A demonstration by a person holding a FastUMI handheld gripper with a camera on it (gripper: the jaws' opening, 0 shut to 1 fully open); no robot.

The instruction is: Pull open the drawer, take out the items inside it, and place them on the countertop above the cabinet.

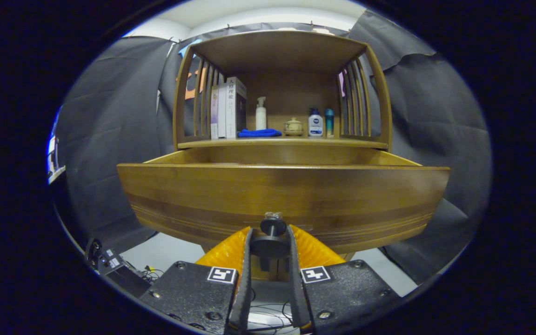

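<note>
Tongs (270,235) clamped on the knob (273,226) of the pulled-out drawer (283,200), near. Beyond, on the cabinet's tabletop (283,143): books (229,109) left, blue cloth (259,133), bottles (315,123) right.

Books (229,109), blue cloth (259,133), pump bottle (261,114), small pot (293,126) on shelf.

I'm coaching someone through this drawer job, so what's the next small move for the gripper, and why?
Probably let go of the knob and lift toward the drawer's open top. The gripper is shut on the knob, and the drawer front already stands well out from the cabinet, below the countertop. Its contents are hidden behind the front panel, so look inside first.
</note>
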